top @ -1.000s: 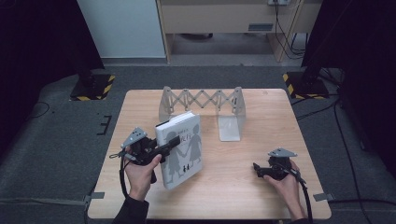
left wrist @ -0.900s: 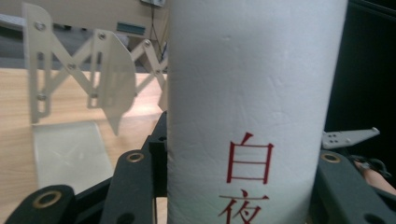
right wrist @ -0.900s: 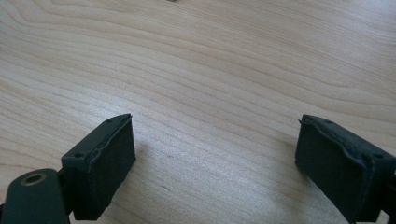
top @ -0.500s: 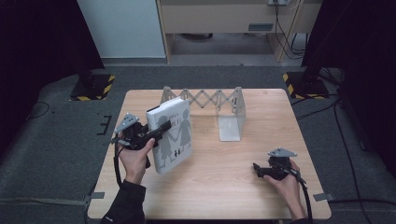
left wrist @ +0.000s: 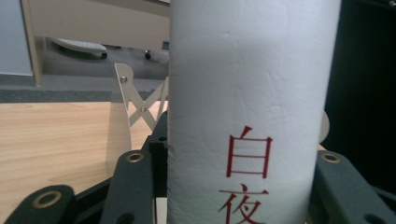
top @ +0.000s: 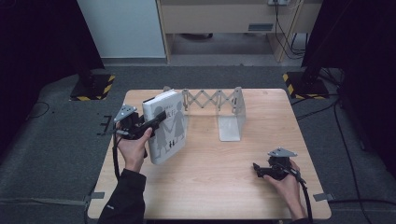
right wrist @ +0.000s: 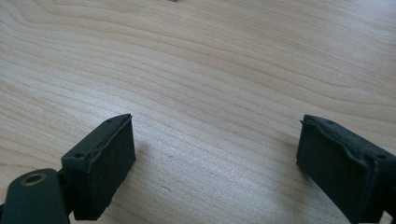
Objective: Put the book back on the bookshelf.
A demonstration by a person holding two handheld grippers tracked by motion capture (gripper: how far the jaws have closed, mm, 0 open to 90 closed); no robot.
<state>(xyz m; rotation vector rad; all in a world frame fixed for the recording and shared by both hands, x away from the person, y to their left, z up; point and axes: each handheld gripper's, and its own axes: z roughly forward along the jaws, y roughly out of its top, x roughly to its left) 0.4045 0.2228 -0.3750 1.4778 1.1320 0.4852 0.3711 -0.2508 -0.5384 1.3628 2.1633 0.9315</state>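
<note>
L claw (top: 156, 122) is clamped on the book (top: 164, 126) at its spine; in the left gripper view the white spine (left wrist: 247, 107) w/ red characters sits tight btwn the jaws. Book is tilted up off the tabletop (top: 210, 177), at the left side, just beside the near end of the folding rack (top: 219, 105). R claw (top: 258, 169) rests low on the tabletop at the right, well apart from the book, jaws apart w/ bare wood btwn them.

Lab, black curtains (top: 42, 42), hazard-taped stands (top: 91, 86)
</note>
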